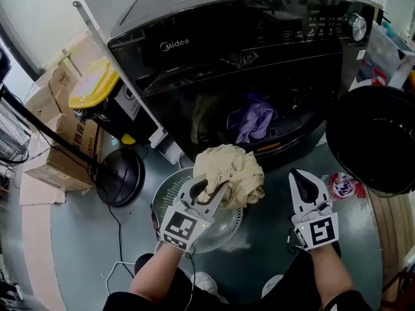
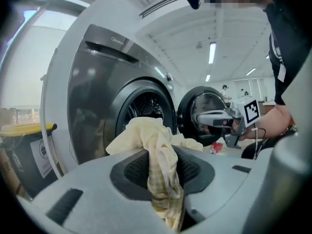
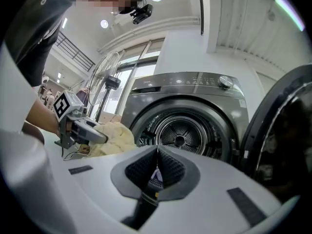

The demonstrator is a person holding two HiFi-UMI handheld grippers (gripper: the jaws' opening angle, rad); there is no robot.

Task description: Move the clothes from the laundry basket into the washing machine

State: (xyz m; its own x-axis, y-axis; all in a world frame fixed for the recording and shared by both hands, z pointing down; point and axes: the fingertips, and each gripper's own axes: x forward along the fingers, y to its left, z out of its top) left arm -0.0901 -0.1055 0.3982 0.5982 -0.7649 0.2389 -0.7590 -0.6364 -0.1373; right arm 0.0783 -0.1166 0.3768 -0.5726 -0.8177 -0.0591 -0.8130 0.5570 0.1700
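The head view looks steeply down from above onto the washing machine [image 1: 227, 44]. Both gripper views sit low and close, facing level toward its open drum [image 3: 180, 138], which all three views share.

Laundry basket [image 1: 163, 196] — mostly hidden under cream garment [image 1: 237, 173]; door [image 1: 376, 141] cut off right.

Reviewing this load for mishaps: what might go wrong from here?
The left tongs pinch only one fold of the cream garment, so the bunched rest might slip out and drop short of the drum lip. The shut right tongs sit near the open door and might knock it.
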